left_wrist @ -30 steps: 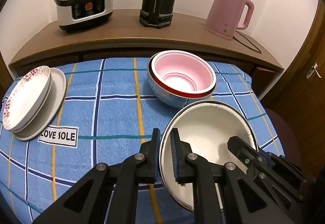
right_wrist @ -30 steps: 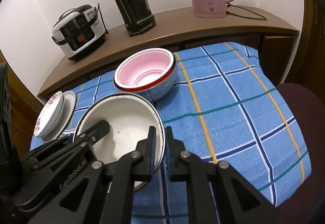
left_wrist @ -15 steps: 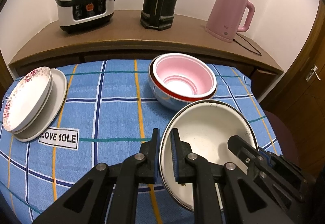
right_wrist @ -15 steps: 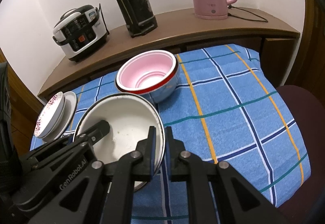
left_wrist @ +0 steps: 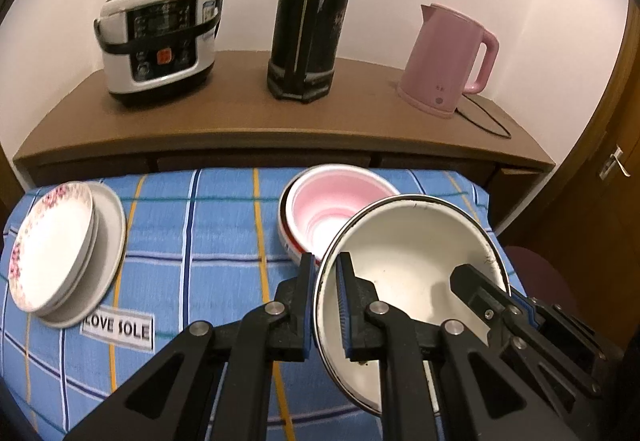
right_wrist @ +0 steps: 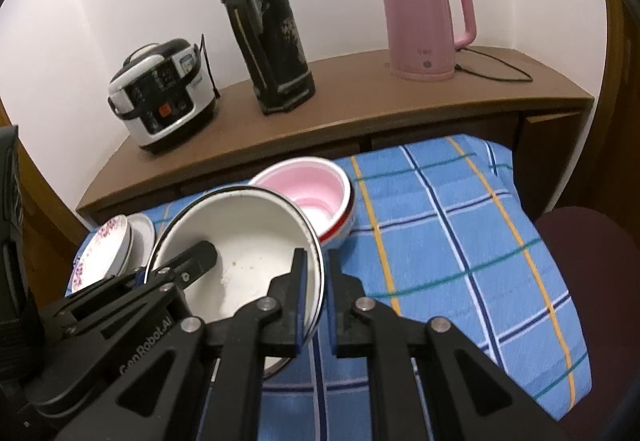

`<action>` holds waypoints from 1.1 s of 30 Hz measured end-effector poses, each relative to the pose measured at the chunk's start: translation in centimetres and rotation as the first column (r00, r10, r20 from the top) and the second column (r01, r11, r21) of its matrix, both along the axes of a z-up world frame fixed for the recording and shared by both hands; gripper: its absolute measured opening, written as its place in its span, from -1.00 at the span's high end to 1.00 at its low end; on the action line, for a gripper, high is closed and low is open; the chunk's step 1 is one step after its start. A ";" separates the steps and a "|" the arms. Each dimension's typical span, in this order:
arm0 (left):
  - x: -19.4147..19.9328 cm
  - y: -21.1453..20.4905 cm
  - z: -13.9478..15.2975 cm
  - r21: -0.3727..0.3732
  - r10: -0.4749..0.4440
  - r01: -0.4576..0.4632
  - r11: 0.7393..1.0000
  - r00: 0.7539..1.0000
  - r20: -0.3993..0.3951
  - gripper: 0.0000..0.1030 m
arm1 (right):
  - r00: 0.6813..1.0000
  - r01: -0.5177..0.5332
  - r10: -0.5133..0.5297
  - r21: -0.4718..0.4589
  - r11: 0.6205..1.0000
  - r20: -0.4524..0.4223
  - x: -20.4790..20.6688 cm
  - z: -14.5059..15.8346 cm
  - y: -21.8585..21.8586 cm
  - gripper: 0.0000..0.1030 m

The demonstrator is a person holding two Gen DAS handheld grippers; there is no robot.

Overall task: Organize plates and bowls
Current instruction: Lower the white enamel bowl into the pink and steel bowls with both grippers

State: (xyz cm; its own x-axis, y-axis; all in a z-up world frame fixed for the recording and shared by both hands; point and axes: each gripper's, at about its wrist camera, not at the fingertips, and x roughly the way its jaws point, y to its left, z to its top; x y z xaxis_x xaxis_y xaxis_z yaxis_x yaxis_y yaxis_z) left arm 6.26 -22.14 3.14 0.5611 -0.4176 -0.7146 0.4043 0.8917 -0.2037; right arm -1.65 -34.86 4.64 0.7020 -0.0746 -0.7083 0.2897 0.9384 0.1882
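Note:
A wide white enamel bowl (left_wrist: 404, 261) with a dark rim is held by both grippers, lifted off the cloth and tilted. My left gripper (left_wrist: 325, 273) is shut on its left rim; my right gripper (right_wrist: 317, 269) is shut on its right rim. The bowl also shows in the right wrist view (right_wrist: 248, 241). Its far edge overlaps a pink-lined bowl with a red rim (left_wrist: 336, 201), which stands on the blue checked cloth just behind, seen also in the right wrist view (right_wrist: 316, 189). A stack of white plates, the top one flowered (left_wrist: 56, 241), lies at the left.
A wooden shelf (left_wrist: 248, 117) behind the table carries a rice cooker (left_wrist: 156, 41), a tall black flask (left_wrist: 316, 9) and a pink kettle (left_wrist: 452, 57) with its cord. A "LOVE SOLE" label (left_wrist: 118, 327) is on the cloth. A dark red chair seat (right_wrist: 584, 241) stands at the right.
Both grippers have lifted the white bowl and carried it up and toward the pink bowl, so its far rim now overlaps the pink bowl. The view has tilted up toward the shelf.

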 end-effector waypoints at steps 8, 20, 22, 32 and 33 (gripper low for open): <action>3.0 -1.5 0.4 -0.016 0.014 -0.014 1.000 1.000 -0.006 0.77 | 1.000 0.008 -0.009 0.008 1.000 0.025 2.6 0.8 -1.7 0.84; 8.1 -3.9 -2.6 -0.007 0.025 -0.025 1.000 0.996 -0.080 0.77 | 0.999 0.014 -0.012 0.035 0.999 -0.035 7.7 -1.9 -4.7 0.84; 8.7 -4.1 -3.0 -0.004 0.025 -0.026 1.000 0.996 -0.087 0.77 | 0.999 0.017 -0.016 0.040 0.999 -0.041 8.3 -2.3 -5.1 0.84; 10.2 -4.4 -4.4 -0.004 0.041 -0.042 0.999 0.994 -0.103 0.77 | 0.998 -0.007 0.009 0.026 1.000 -0.063 10.4 -3.9 -5.5 0.84; 10.2 -4.4 -4.4 -0.001 0.042 -0.042 0.999 0.994 -0.102 0.77 | 0.998 -0.008 0.010 0.024 1.000 -0.061 10.5 -3.9 -5.6 0.84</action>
